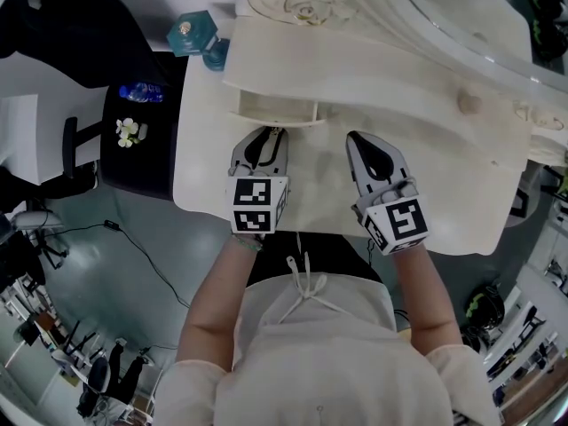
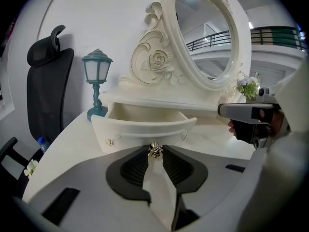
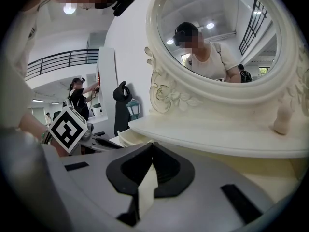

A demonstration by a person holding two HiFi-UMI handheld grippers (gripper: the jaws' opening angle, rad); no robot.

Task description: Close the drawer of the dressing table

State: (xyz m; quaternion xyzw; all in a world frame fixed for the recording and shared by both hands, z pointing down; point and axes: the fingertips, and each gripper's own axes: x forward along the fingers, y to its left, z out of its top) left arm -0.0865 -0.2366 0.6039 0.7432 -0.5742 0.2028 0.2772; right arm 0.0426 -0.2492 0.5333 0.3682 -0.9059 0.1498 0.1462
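Your left gripper [image 2: 154,152] was clamped on the small knob [image 2: 154,149] of the drawer [image 2: 130,132], which stood pulled out under the shelf [image 2: 159,103]. It was probably light and stiff (push it squarely). Your right gripper [image 3: 152,144] was pinched together, empty.

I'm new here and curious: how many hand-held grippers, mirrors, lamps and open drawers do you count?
Hand-held grippers: 2 (left, on the drawer knob; right)
Oval mirror: 1
Teal lantern lamp: 1
Open drawer: 1
Total: 5

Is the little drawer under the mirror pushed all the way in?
No, the drawer stands pulled out from the dressing table, its hollow inside showing.
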